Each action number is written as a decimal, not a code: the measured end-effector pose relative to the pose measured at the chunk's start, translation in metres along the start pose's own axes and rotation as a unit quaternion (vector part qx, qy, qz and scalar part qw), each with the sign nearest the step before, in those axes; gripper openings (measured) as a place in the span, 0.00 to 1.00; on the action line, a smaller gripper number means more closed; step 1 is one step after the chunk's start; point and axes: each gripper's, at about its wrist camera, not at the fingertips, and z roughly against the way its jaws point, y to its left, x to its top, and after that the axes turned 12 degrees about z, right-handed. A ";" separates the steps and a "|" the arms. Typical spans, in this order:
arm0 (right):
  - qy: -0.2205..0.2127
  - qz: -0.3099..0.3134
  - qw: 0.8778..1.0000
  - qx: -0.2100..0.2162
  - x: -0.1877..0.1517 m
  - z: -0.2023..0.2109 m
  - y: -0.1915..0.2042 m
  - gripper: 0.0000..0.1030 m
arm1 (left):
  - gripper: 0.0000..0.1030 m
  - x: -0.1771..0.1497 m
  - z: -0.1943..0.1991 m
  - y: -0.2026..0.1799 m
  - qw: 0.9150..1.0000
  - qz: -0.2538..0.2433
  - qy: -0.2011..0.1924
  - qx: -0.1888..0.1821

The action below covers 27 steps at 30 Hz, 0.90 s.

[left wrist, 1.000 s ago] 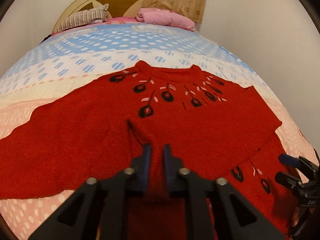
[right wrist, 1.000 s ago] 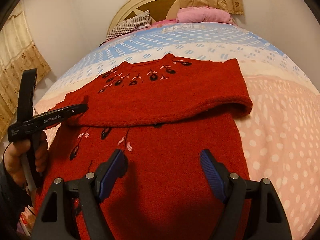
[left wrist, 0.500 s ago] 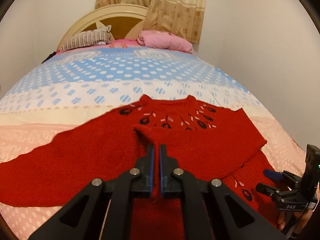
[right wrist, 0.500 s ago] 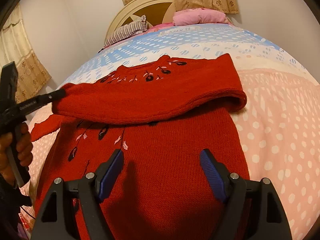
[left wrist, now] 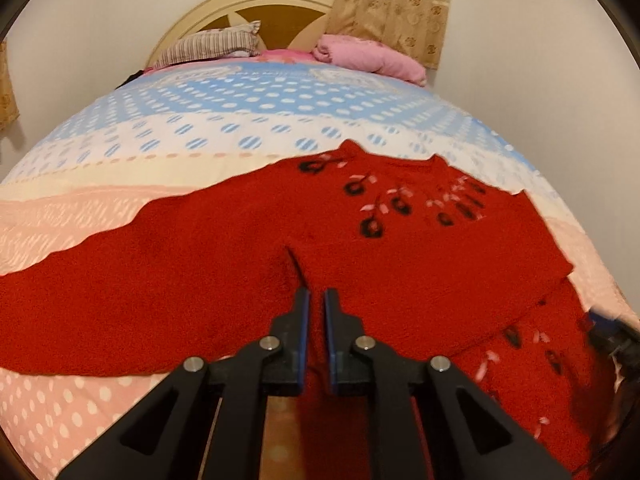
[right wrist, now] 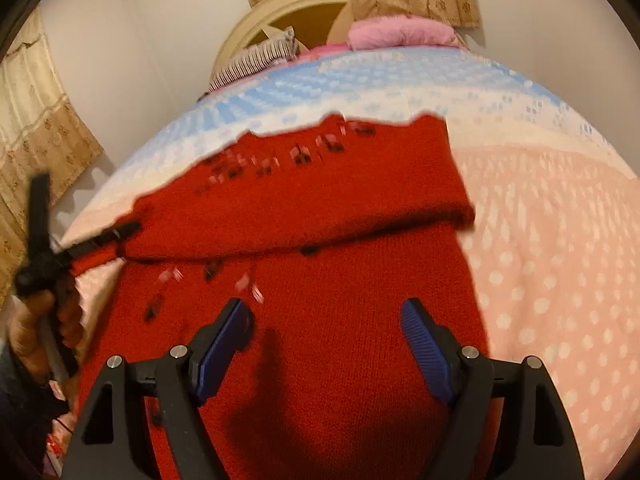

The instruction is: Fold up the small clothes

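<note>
A red knit sweater with black and pink flower marks lies flat on the bed, collar toward the headboard. One sleeve is folded across its chest. My left gripper sits low over the sweater at that sleeve's end, and in the right wrist view the left gripper is at the left, held by a hand. Its jaws are opening; only a narrow gap shows, with red knit still between the pads. My right gripper hovers open above the sweater's lower body, with nothing between its fingers.
The bed cover has blue, white and pink dotted bands. A striped pillow and a pink pillow lie by the cream headboard. Curtains hang by the left wall. The right gripper shows at the left view's right edge.
Half a second ago the left gripper held the sleeve end raised; now it is down on the sweater with the sleeve laid across, and its gap is slightly wider. The right gripper has kept still.
</note>
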 end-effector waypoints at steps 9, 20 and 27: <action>-0.009 -0.044 0.999 0.017 0.083 -0.041 -0.059 0.78 | 0.12 -0.009 0.000 0.001 1.000 -0.006 -0.003 0.015; 0.020 -0.059 0.998 -0.009 0.086 -0.068 -0.080 0.78 | 0.85 -0.014 0.023 0.012 0.998 0.017 -0.051 0.023; 0.076 0.006 0.996 -0.056 0.064 -0.083 -0.064 0.78 | 0.89 -0.017 0.019 0.017 0.998 0.029 -0.036 0.032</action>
